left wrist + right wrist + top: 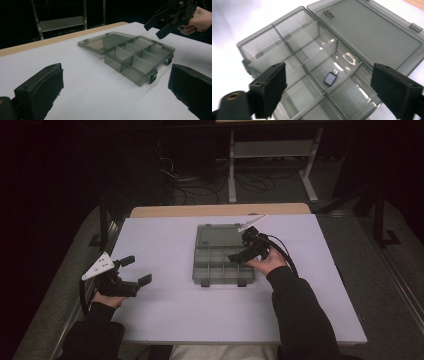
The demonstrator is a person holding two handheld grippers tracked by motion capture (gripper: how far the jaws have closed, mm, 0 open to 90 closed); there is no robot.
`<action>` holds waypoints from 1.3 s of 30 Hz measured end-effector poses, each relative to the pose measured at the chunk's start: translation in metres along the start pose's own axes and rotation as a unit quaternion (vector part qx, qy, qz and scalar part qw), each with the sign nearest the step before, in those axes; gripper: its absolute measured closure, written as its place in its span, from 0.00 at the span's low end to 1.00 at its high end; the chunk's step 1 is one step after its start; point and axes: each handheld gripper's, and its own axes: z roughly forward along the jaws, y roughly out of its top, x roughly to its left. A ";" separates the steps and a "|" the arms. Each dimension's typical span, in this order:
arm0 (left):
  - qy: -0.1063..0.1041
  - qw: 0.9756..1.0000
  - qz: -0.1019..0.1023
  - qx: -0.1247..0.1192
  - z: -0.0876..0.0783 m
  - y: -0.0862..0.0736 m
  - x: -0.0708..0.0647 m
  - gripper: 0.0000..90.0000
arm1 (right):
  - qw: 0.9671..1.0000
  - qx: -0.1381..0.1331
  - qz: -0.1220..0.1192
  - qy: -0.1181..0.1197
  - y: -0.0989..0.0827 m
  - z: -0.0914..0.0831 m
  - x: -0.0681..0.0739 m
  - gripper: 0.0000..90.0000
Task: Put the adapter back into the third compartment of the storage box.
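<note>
A smoky clear compartment box lies open in the middle of the white table, its lid flat behind it. A small grey plug-like adapter lies in one middle compartment. My right gripper hovers open over the box's right side, and the right gripper view looks straight down between its wide jaws at the adapter. My left gripper is open near the table's left edge, well apart from the box, with nothing between its jaws.
The other compartments I can see hold nothing. A wooden table edge runs behind the white top. Beyond it are a metal frame and cables on a dark floor.
</note>
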 end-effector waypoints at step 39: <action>0.003 1.000 0.000 0.001 -0.001 0.000 -0.001 0.00 | 0.998 -0.056 -0.010 -0.008 -0.034 -0.044 0.019 0.00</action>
